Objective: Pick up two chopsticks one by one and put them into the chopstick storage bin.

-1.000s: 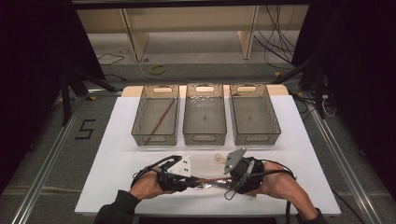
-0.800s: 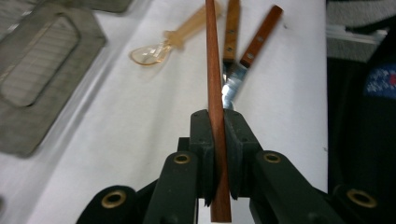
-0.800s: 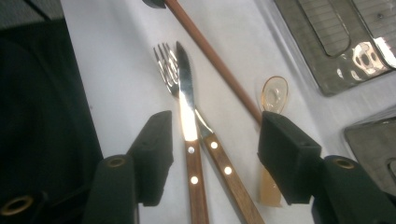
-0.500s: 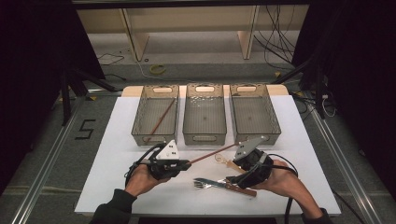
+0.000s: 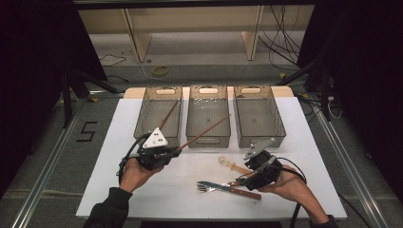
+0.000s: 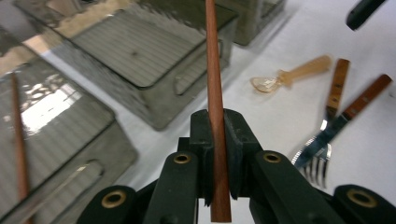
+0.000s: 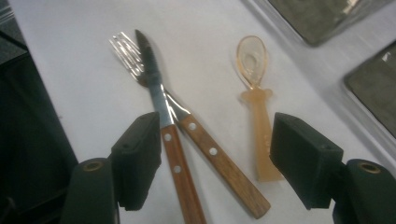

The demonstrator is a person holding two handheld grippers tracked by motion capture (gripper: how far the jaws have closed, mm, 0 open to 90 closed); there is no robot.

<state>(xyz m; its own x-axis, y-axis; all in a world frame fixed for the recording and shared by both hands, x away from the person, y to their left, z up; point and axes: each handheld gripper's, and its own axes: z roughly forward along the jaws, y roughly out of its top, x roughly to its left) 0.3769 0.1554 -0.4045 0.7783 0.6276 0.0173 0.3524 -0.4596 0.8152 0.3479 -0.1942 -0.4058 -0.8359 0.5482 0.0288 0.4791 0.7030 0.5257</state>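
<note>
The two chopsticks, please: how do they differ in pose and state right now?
One chopstick is clamped in the shut left gripper and slants up over the middle bin. The other chopstick is held by nothing; it lies in the left bin, leaning toward its rim. Both are slim, reddish-brown sticks.

The person's left hand comes in from the near edge, on the left side, with a dark sleeve on the forearm. It carries the left gripper, which points to the right and a little far. Its jaws are pressed together on a thin stick, and the grey plate sits on top.

The right hand comes in from the near right corner. The right gripper points to the left and is tilted down toward the table. Its jaws have just been opening and stand wide apart, gripping nothing.
</note>
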